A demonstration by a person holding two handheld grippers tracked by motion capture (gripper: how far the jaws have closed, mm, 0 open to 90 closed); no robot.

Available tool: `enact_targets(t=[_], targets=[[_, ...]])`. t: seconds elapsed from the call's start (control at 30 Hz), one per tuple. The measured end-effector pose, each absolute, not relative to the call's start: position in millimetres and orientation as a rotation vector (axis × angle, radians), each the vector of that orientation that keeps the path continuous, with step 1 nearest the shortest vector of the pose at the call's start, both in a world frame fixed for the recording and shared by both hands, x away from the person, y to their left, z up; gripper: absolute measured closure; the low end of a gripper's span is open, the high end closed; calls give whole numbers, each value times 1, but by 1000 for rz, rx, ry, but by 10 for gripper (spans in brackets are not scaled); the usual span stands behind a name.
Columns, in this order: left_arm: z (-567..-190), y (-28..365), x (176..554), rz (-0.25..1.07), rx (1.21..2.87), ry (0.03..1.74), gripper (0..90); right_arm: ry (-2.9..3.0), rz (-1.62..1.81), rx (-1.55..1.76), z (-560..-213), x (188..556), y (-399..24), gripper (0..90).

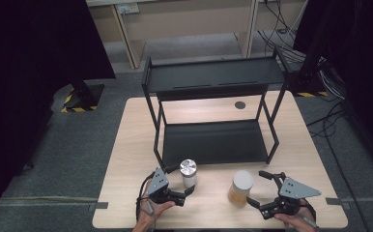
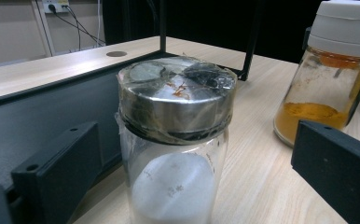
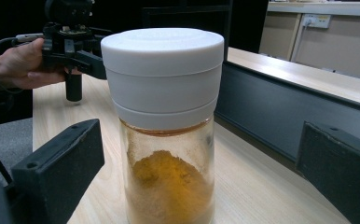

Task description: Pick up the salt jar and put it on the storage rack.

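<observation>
Jars stand side by side on the surface (image 1: pixel 126 145) just in front of the black rack (image 1: pixel 213 111): a metal-lidded jar (image 1: pixel 189 173) of white powder at the left, a white-capped jar (image 1: pixel 241 188) of orange powder at the right. The left gripper (image 1: pixel 180 181) is spread wide with its jaws either side of the metal-lidded jar, not touching the glass; the right gripper (image 1: pixel 257 189) is likewise released around the white-capped jar. To grasp well, I'd judge each should close squarely on the glass body below the lid, centred, since glass may slip. Both hands sit low at the near edge, forearms reaching forward, jaws level.
</observation>
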State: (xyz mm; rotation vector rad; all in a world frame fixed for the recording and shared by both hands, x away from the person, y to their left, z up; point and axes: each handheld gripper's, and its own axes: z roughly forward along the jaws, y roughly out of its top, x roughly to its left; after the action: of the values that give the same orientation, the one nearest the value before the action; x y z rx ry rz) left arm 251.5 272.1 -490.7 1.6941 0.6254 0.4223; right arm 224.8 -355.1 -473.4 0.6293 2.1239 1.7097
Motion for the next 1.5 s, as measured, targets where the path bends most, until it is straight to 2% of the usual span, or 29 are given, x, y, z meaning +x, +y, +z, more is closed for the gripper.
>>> enact_targets(t=[0.9,1.5], targets=[[-490,260,268,424,1730,653,18,2124,1711,632,-474,225,-355,11],[-490,253,278,412,1751,658,107,2126,1712,634,-474,225,-355,11]])
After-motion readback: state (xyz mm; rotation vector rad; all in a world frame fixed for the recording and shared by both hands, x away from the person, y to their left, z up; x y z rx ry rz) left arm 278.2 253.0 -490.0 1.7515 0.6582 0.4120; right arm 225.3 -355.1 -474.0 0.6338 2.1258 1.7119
